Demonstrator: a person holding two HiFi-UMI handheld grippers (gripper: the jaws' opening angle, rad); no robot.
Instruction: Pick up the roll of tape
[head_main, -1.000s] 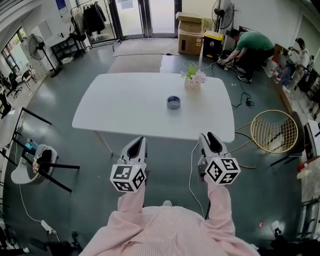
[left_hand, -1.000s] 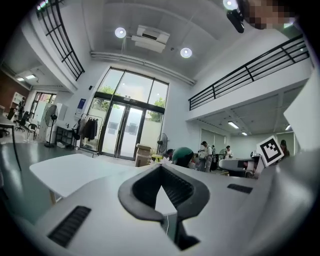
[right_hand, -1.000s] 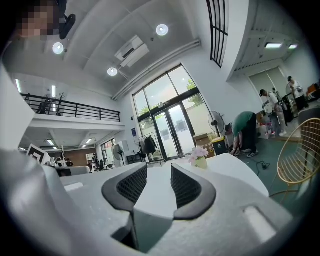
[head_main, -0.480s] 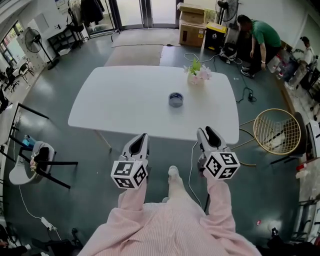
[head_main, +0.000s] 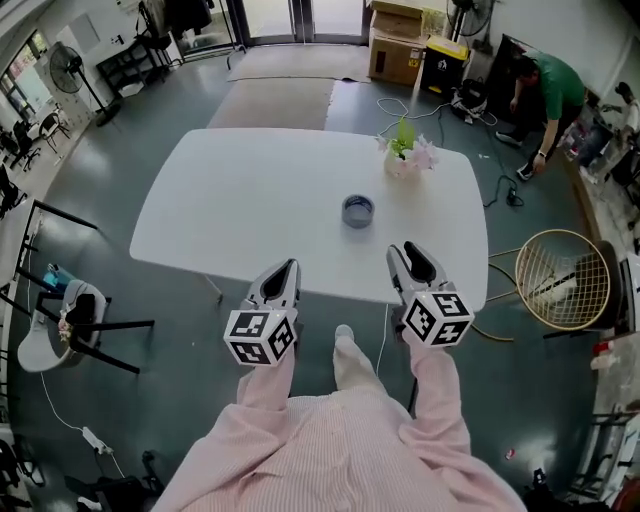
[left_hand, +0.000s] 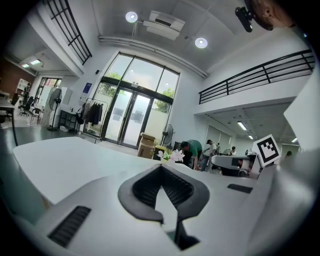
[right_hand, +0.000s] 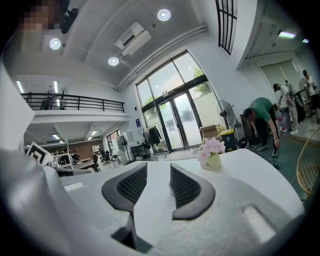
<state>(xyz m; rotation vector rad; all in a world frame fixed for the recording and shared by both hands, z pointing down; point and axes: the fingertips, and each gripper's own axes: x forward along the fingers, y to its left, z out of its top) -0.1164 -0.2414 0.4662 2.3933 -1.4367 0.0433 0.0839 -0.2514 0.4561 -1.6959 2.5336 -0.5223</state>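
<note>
Left gripper (head_main: 283, 268): your jaws are closed tip to tip with nothing between them; the tips sit at the near edge of the white table (head_main: 230, 200)
Right gripper (head_main: 410, 252): your jaws stand apart with a clear gap and hold nothing; it hangs at the same edge, beside the left one
Roll of tape (head_main: 357, 210): lies flat on the table ahead of both grippers, between their lines, nearer your right one, touching neither
Flower pot (head_main: 408, 160): stands beyond the tape, straight ahead of your right gripper
Person in green (head_main: 545, 85): bends over on the floor, far ahead and to the right of your right gripper
</note>
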